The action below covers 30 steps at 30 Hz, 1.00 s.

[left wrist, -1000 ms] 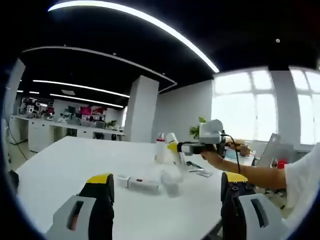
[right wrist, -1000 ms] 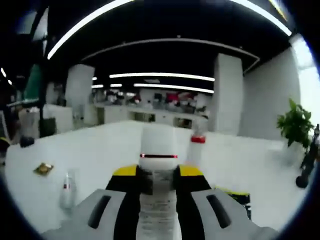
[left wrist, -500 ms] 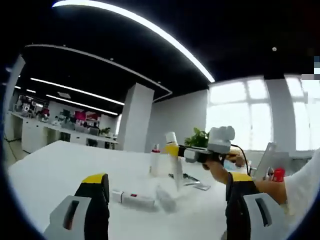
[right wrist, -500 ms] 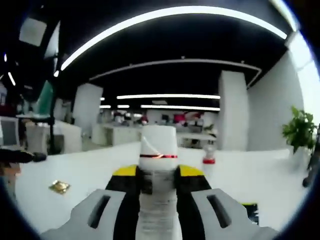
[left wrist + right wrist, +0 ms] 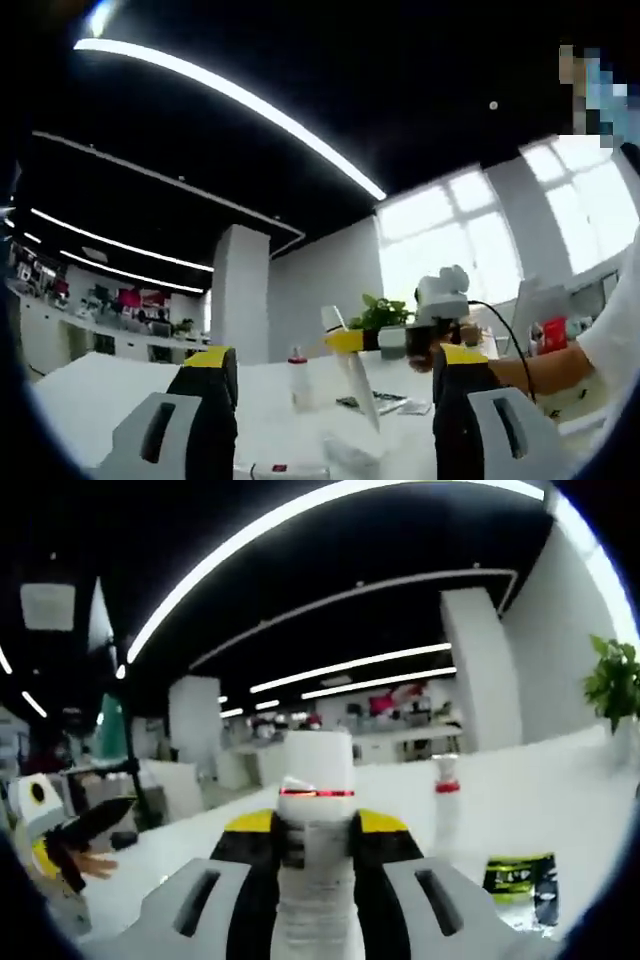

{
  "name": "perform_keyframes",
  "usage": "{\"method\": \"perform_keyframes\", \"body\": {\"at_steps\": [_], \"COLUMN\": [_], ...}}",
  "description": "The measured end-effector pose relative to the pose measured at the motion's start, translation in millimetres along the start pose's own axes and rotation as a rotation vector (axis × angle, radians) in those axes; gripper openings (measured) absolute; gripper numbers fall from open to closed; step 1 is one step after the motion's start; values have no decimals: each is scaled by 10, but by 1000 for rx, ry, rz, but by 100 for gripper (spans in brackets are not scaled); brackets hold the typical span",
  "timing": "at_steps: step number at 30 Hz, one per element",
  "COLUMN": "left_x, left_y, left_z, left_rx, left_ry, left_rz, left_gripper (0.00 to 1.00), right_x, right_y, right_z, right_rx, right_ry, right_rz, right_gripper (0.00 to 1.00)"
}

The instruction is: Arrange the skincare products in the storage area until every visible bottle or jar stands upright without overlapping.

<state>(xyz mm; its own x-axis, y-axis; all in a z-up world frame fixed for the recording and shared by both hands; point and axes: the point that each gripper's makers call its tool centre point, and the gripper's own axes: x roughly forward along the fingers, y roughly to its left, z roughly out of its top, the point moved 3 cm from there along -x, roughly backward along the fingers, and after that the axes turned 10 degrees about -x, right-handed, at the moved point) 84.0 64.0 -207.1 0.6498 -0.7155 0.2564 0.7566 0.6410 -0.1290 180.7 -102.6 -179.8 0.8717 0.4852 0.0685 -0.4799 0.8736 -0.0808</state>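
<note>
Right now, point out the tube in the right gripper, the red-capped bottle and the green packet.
white tube (image 5: 317,780): right gripper view, its cap above the jaws.
red-capped bottle (image 5: 447,810): right gripper view, its body.
green packet (image 5: 518,876): right gripper view, its face.

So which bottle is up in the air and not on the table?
The white tube pinched in the right gripper is lifted. The red-capped bottle stands upright on the table, and another white tube lies flat.

Ceiling strips (image 5: 240,95) glowing against dark ceiling, windows (image 5: 450,240) blowing out white, edges bending, everything blurring softly
</note>
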Motion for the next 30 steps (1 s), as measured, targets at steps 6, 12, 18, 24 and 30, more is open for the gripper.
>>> {"method": "perform_keyframes", "body": {"at_steps": [6, 12, 18, 24, 30], "left_x": [91, 141, 162, 253, 386], "left_y": [4, 141, 220, 282, 285], "left_z": [-182, -333, -352, -352, -306], "left_rx": [-155, -236, -264, -145, -111], "left_ry": [147, 259, 293, 295, 260], "left_rz": [-60, -37, 11, 59, 50], "left_gripper": [74, 70, 56, 44, 39], "right_x": [1, -3, -5, -38, -118], "right_y": [97, 143, 221, 310, 373], "right_z": [31, 123, 172, 286, 421], "right_rx": [-19, -10, -24, -47, -60], "right_ry": [4, -30, -37, -72, -114], "right_rz": [24, 30, 45, 55, 52], "right_gripper": [25, 25, 25, 26, 26]}}
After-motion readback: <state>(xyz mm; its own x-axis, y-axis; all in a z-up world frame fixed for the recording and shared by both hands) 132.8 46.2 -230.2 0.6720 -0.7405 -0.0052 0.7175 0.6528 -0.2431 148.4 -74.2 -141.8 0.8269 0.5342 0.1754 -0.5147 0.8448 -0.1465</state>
